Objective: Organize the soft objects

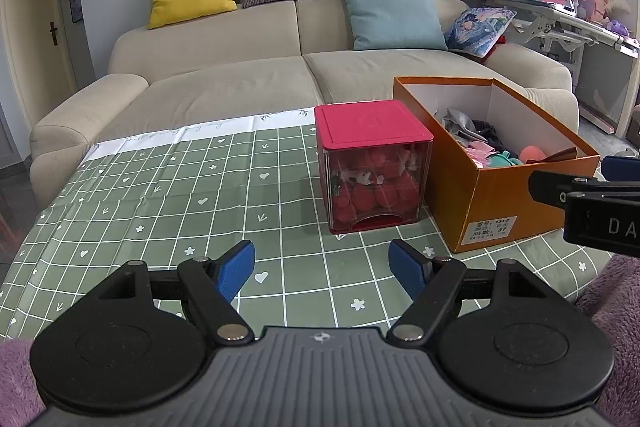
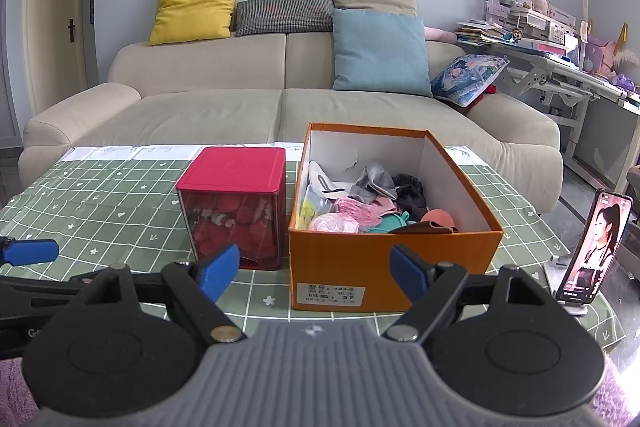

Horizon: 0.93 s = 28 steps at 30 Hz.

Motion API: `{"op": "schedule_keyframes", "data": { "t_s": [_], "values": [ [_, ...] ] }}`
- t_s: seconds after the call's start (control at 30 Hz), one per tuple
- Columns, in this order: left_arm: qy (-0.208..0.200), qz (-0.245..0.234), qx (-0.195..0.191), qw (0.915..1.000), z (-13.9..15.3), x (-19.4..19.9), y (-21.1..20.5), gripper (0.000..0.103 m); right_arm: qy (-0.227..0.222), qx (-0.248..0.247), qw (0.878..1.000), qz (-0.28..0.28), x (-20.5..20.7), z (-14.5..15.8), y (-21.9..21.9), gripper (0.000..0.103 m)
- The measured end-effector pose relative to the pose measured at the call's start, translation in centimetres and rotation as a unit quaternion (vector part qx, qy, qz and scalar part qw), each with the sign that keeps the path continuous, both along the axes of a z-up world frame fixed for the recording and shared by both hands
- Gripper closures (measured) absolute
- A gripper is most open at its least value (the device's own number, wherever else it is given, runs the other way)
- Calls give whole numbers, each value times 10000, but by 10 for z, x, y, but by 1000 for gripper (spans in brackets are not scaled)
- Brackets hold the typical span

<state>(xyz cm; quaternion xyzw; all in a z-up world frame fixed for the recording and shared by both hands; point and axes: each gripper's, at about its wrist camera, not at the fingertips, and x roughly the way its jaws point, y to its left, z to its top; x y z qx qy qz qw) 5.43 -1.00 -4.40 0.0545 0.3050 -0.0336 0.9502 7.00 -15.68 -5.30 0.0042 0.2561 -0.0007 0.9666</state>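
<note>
Hovering over the tabletop point(image 2: 100, 187), both claws stood wide open and empty. The box point(image 2: 394, 267) lay dead ahead of the right claw point(image 2: 316, 269), at twelve o'clock and near, its long axis running away toward the sofa point(image 2: 208, 115); from the left claw point(image 1: 322, 267) it sat off at two o'clock, so the right was nearer. Inside lay the soft things point(image 2: 360, 215): limp grey, pink and teal fabric, crumpled. At eleven o'clock stood the cube point(image 2: 232, 211), rigid clear plastic, red-lidded, packed with red plush. The box was matte orange card.

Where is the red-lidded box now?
The red-lidded box stands on the green checked tablecloth, just left of the orange cardboard box, with the sofa behind.
</note>
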Motion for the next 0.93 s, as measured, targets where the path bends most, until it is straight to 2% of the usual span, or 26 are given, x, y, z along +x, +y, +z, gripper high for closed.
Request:
{"op": "schedule_keyframes", "data": {
  "t_s": [0.93],
  "values": [
    [-33, -14, -41, 10000, 1, -1, -5, 14, 27, -5, 10000, -3, 1, -2, 0, 22]
  ]
}}
